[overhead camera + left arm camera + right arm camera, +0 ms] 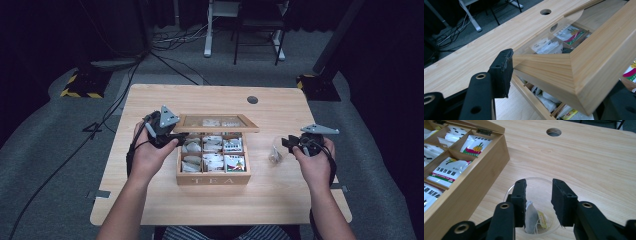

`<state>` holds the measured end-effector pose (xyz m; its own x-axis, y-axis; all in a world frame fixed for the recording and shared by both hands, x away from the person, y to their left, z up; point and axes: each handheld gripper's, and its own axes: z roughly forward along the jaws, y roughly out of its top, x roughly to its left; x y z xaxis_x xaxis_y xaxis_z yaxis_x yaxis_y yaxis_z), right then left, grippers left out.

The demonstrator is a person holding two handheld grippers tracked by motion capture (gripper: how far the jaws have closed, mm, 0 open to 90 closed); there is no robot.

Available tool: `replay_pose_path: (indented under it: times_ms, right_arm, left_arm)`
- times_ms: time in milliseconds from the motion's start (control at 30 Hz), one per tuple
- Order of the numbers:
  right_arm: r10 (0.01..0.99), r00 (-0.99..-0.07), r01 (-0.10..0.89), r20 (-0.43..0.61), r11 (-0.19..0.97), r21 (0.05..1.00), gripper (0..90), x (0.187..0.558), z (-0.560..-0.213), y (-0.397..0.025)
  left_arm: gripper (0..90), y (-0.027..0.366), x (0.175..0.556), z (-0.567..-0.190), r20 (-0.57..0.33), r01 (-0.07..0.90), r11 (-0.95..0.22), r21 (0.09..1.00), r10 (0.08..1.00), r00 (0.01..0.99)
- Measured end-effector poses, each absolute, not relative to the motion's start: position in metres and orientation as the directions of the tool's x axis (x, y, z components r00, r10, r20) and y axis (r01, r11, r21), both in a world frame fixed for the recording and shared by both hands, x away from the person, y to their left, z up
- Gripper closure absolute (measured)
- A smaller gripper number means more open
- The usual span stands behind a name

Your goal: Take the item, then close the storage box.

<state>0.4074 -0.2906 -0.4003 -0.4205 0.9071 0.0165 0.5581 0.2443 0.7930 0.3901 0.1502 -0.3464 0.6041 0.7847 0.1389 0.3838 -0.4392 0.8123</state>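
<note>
A teabag (pixel 532 216) with a yellow tag lies inside a clear plastic cup (pixel 533 185), which stands on the light wooden tabletop (pixel 280 192) at about three o'clock from the wooden tea box with divided compartments (pixel 213 179), just beside it. The transfer of a teabag into the cup therefore appears done. The fingers (pixel 521 195) of the right gripper (pixel 538 199) are held apart above the cup's mouth, gripping nothing. The glass-paned wooden lid (pixel 564 72) of the box is raised, hinged at the twelve o'clock edge, with the left gripper (pixel 165 131) at its nine o'clock corner; one finger (pixel 502 72) is seen against the frame, but whether the pair is clamped on it cannot be told. What seems left is lowering the lid.
</note>
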Motion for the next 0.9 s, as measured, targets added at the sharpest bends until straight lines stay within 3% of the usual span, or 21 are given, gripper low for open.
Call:
replay_pose_path:
  times_ms: [367,900]
  right_arm:
    - [0.918,-0.396,0.553,-0.015,0.251,0.795,48.1,0.418,-0.394,-0.312]
    - [0.935,-0.356,0.596,0.009,0.219,0.773,46.4,0.417,-0.41,-0.346]
  left_arm:
    - [43.4,0.15,0.387,-0.349,0.134,0.392,-0.444,0.806,0.782,0.609]
    - [41.4,0.15,0.385,-0.353,0.124,0.407,-0.443,0.799,0.783,0.61]
